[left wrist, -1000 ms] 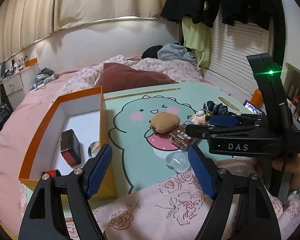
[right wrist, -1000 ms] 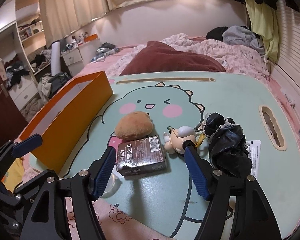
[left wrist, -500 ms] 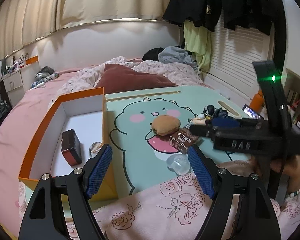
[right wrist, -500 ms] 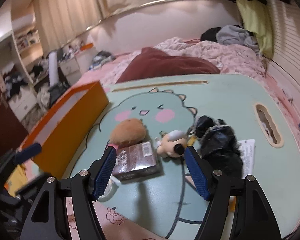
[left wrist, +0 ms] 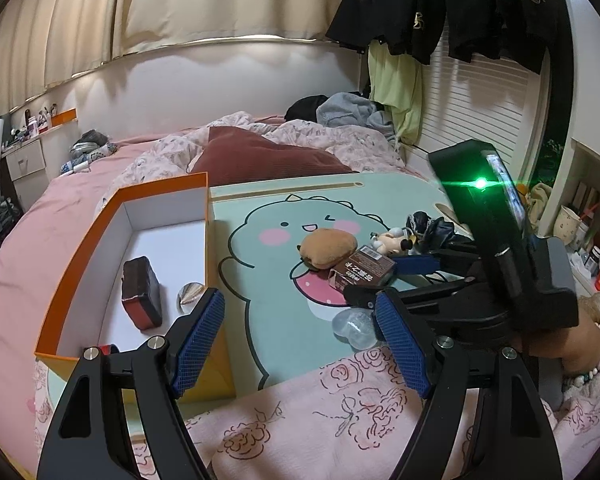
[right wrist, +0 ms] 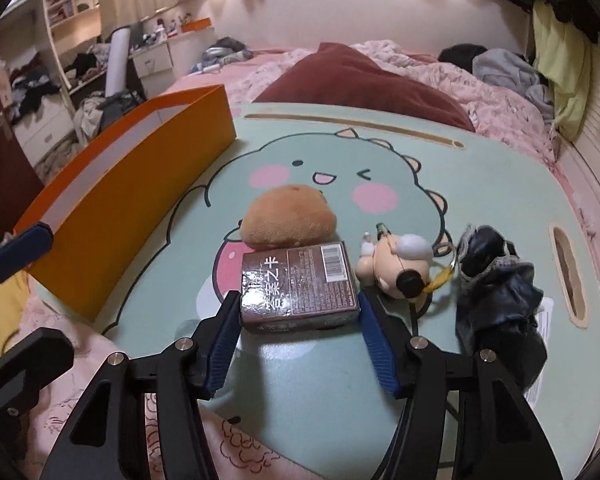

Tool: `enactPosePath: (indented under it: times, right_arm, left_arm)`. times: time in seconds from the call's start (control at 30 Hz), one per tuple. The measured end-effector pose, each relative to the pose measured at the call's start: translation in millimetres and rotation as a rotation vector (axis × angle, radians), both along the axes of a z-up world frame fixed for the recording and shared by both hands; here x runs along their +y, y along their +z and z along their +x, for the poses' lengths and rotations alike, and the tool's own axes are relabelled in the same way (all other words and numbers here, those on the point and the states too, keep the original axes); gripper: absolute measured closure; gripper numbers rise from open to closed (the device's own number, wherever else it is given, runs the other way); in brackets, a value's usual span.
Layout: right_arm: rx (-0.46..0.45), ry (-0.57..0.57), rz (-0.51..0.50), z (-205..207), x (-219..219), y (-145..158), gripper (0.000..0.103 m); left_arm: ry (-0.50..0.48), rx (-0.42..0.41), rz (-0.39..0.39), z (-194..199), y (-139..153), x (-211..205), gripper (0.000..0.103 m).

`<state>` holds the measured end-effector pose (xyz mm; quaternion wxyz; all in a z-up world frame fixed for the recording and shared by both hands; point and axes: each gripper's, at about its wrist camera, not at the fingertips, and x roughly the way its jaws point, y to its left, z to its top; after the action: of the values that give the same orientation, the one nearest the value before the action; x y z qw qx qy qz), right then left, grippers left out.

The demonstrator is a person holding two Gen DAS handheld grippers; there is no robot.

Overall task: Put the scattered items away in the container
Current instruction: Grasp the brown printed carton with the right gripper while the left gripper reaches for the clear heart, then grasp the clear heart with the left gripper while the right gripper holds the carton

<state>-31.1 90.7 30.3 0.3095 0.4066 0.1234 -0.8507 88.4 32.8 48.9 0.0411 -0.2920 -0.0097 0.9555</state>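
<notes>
The right gripper point(right wrist: 298, 316) had just been closing around the brown box point(right wrist: 298, 286) on the tray point(right wrist: 480, 184), pads not yet pressing (left gripper point(left wrist: 300, 334) idle, open). Closing crooked could nudge the plush point(right wrist: 288, 216) or spin the box.

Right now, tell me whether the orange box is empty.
Not empty. The orange box holds a dark red-ended block and a small shiny piece on its white floor.

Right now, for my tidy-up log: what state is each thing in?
Orange box: open, two items inside.
Brown card box: flat on table, inside right claw.
Right claw: just been closing; contact unclear.
Left claw: open, empty.
Brown plush: on table, against card box.
</notes>
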Motion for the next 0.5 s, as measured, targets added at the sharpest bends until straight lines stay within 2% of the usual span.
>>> enactPosePath:
  times: [0.13, 0.23, 0.4, 0.5]
  right_arm:
    - [0.023, -0.006, -0.003, 4.6, 2.2, -1.1, 0.047]
    - [0.035, -0.029, -0.082, 7.5, 17.9, 5.7, 0.047]
    - [0.111, -0.091, -0.267, 17.8, 55.1, 25.7, 0.047]
    - [0.141, -0.15, -0.337, 19.1, 73.3, 31.5, 0.047]
  left_arm:
    - [0.001, 0.002, 0.0, 0.4, 0.0, 0.1, 0.025]
    - [0.001, 0.009, -0.01, 1.6, 0.0, 2.2, 0.025]
    - [-0.023, 0.025, -0.059, 4.5, 1.4, 12.9, 0.025]
    - [-0.037, -0.001, -0.094, -0.9, -1.4, 20.6, 0.025]
